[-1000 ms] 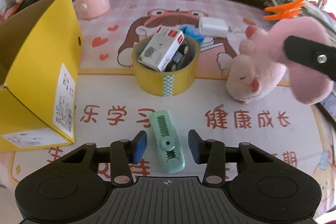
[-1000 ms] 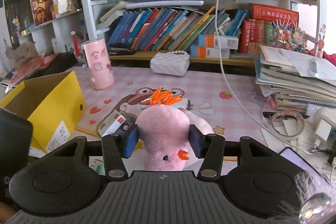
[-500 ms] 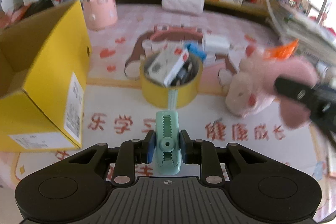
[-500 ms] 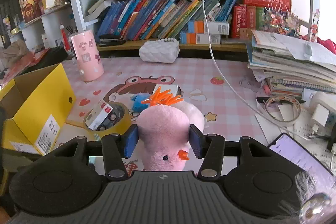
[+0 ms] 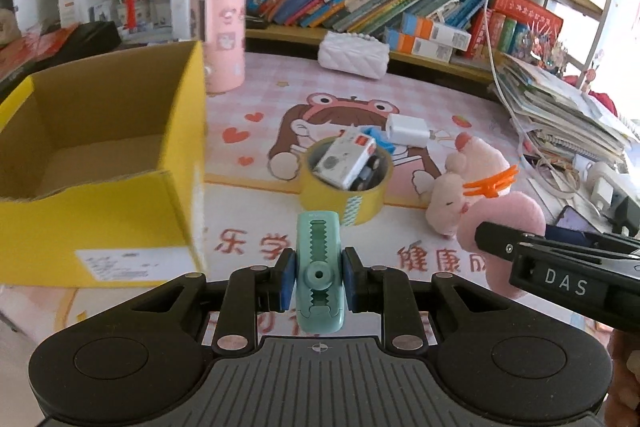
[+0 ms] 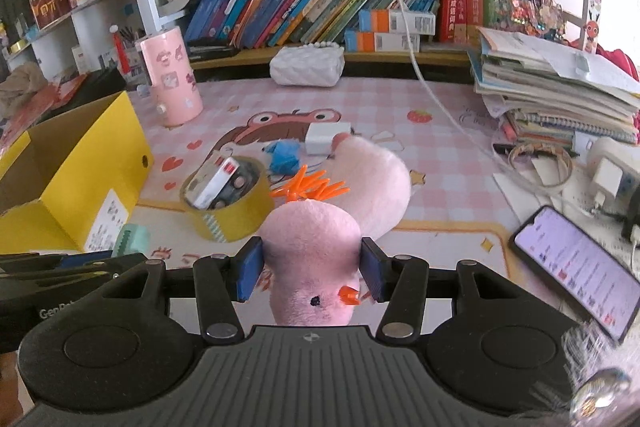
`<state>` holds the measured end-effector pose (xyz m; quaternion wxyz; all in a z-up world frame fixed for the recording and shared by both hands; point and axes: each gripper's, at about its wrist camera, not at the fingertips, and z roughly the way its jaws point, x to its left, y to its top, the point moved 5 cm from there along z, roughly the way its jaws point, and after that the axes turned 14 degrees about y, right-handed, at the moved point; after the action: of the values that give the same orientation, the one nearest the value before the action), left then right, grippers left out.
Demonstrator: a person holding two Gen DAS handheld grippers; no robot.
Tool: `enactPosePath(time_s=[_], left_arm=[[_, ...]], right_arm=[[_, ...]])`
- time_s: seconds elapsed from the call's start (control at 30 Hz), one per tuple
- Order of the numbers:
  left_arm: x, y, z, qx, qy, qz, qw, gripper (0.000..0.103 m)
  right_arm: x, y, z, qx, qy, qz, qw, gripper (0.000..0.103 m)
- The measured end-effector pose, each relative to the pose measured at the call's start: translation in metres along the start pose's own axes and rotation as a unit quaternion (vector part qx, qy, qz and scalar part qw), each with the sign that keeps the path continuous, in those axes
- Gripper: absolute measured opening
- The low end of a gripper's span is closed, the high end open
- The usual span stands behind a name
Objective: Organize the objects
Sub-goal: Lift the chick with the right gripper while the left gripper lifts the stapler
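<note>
The plush (image 6: 316,247) hides the counter (image 6: 440,131) beyond the right gripper (image 6: 311,273), whose fingers squeeze it. Left fingers (image 5: 286,283) clamp the clip (image 5: 319,271), lifted beside the box (image 5: 100,163). The tape roll (image 5: 344,195) holds a toy van (image 5: 346,163).

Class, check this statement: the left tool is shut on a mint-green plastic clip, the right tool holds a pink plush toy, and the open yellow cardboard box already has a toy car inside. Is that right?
Not quite. In the left wrist view the open yellow cardboard box shows only bare cardboard inside. The rest stands: the left tool is shut on the mint-green plastic clip, and the right tool holds the pink plush toy.
</note>
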<state>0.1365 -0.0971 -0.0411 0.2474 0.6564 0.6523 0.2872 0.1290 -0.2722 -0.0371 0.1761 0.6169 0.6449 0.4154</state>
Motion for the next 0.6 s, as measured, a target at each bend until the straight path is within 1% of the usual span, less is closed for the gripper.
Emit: enactPosePath(time_s=[0.17, 0.3, 0.6], left_arm=[[0.031, -0.010, -0.014, -0.004, 0.000, -0.008, 1.0000, 0.023], [0.062, -0.020, -0.028, -0.009, 0.006, -0.016, 0.9998, 0.023], [0.133, -0.050, -0.056, -0.001, 0.032, -0.036, 0.9989, 0.023]], right_arm=[[0.027, -0.013, -0.003, 0.012, 0.000, 0.007, 1.000, 0.049], [0.055, -0.020, -0.004, 0.014, 0.004, 0.005, 1.000, 0.049], [0.131, -0.052, -0.003, 0.042, 0.037, -0.011, 0.998, 0.049]])
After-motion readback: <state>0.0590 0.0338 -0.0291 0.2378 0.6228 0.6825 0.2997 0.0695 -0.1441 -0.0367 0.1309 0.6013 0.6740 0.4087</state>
